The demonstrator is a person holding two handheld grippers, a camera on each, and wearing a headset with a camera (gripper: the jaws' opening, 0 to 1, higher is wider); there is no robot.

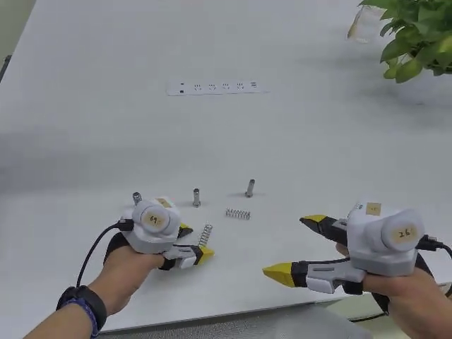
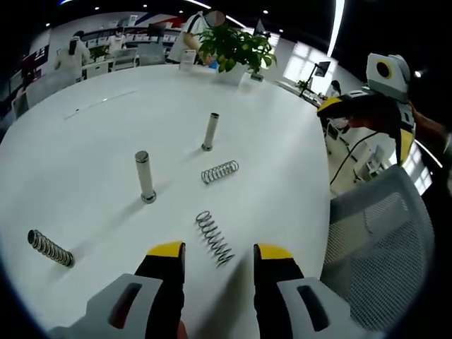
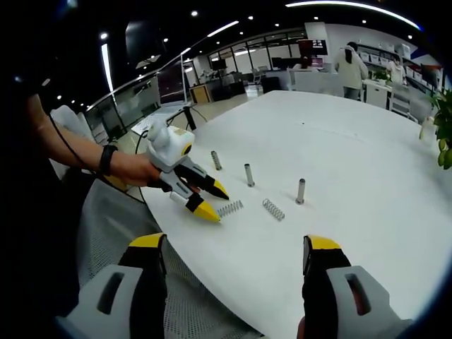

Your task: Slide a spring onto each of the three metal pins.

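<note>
Three metal pins stand in a row on the white table (image 1: 85, 127). The left pin (image 1: 137, 198) (image 2: 49, 248) wears a spring. The middle pin (image 1: 196, 197) (image 2: 144, 176) and the right pin (image 1: 250, 188) (image 2: 210, 131) are bare. One loose spring (image 1: 238, 213) (image 2: 219, 171) lies in front of the right pin. A second loose spring (image 1: 205, 235) (image 2: 214, 238) lies just ahead of my left gripper (image 1: 196, 243) (image 2: 219, 251), which is open, with its jaws on either side of the spring's near end. My right gripper (image 1: 289, 246) (image 3: 234, 243) hovers wide open near the table's front edge, holding nothing.
A white power strip (image 1: 215, 87) lies at mid-table, farther back. A green plant (image 1: 417, 35) and a clear container (image 1: 364, 25) stand at the far right. The table's front edge runs just below both hands, and a grey mesh chair (image 2: 381, 233) stands beyond it.
</note>
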